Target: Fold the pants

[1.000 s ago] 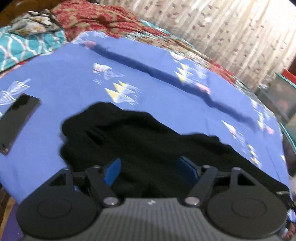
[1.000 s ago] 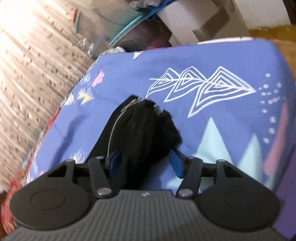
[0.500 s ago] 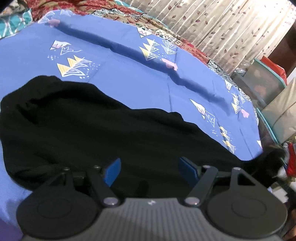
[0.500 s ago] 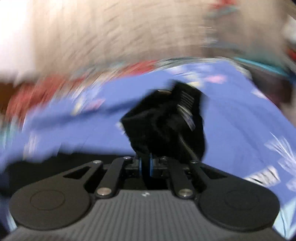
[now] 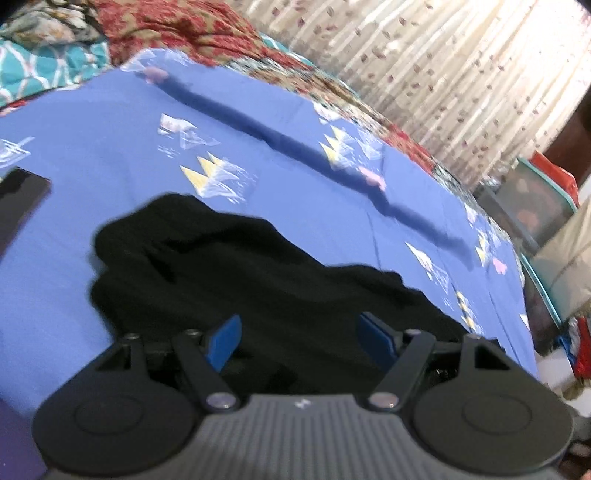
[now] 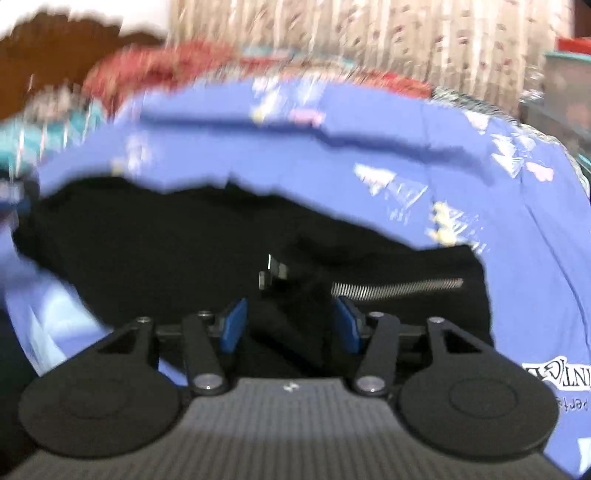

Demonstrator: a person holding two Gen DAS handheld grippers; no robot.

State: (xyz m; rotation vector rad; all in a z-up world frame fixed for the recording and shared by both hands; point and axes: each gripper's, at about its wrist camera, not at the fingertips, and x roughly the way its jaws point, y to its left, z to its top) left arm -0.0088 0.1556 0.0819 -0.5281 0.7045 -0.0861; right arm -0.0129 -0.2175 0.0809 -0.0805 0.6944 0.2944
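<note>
Black pants (image 5: 258,280) lie in a folded heap on the blue patterned bedsheet (image 5: 110,155). My left gripper (image 5: 301,341) is open, its blue pads apart over the near edge of the pants, holding nothing. In the right wrist view the pants (image 6: 166,240) spread across the sheet, with a metal zipper (image 6: 399,287) showing at the right. My right gripper (image 6: 290,325) is open just above the cloth beside the zipper pull. This view is blurred.
A dark phone (image 5: 18,206) lies on the sheet at the left. Red and teal bedding (image 5: 155,33) is piled at the far side. A curtain (image 5: 443,74) hangs behind. Storage boxes (image 5: 532,206) stand off the bed's right end.
My right gripper was shut on a bunch of the pants half a second ago; it has carried it over and let go, and now stands open. The left gripper stayed open.
</note>
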